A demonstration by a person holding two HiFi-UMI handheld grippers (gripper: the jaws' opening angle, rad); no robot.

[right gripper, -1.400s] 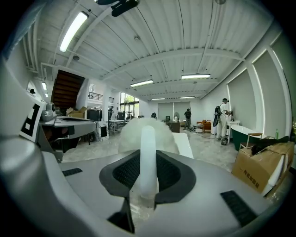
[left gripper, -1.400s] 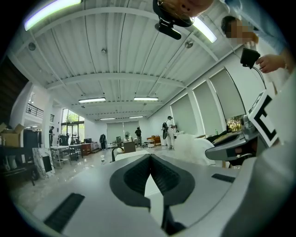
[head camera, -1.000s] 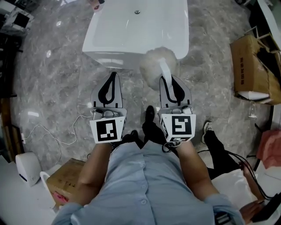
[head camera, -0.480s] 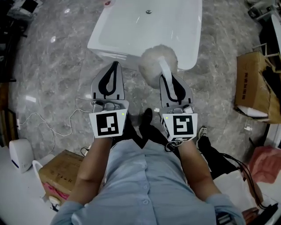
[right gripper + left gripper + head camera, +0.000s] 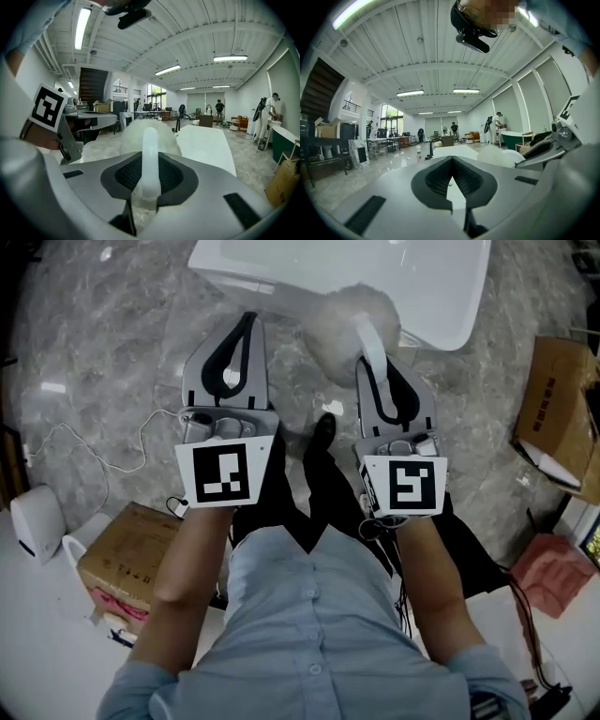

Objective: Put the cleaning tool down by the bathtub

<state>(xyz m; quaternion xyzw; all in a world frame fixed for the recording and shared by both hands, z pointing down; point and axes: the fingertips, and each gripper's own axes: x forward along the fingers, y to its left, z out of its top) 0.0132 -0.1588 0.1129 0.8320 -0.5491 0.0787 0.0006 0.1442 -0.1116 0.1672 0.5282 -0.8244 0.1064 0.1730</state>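
Observation:
The cleaning tool is a fluffy white duster (image 5: 349, 317) on a pale handle (image 5: 368, 345). My right gripper (image 5: 375, 367) is shut on that handle, and the fluffy head hangs past the jaws at the bathtub's near edge. In the right gripper view the handle (image 5: 150, 157) stands upright between the dark pads, with the fluffy head (image 5: 133, 133) behind it. The white bathtub (image 5: 448, 292) fills the top of the head view and lies ahead in the right gripper view (image 5: 208, 143). My left gripper (image 5: 247, 319) is level with the right, shut and holding nothing (image 5: 451, 161).
The floor is grey marble. A cardboard box (image 5: 555, 413) stands at the right and another (image 5: 127, 554) at the lower left beside a white device (image 5: 36, 519). A thin cable (image 5: 103, 454) trails on the floor. A pink cloth (image 5: 555, 573) lies lower right. A dark shoe (image 5: 322, 432) shows between the grippers.
The bathtub has slid up and to the right in the head view. Both grippers stay side by side, the right one still holding the duster.

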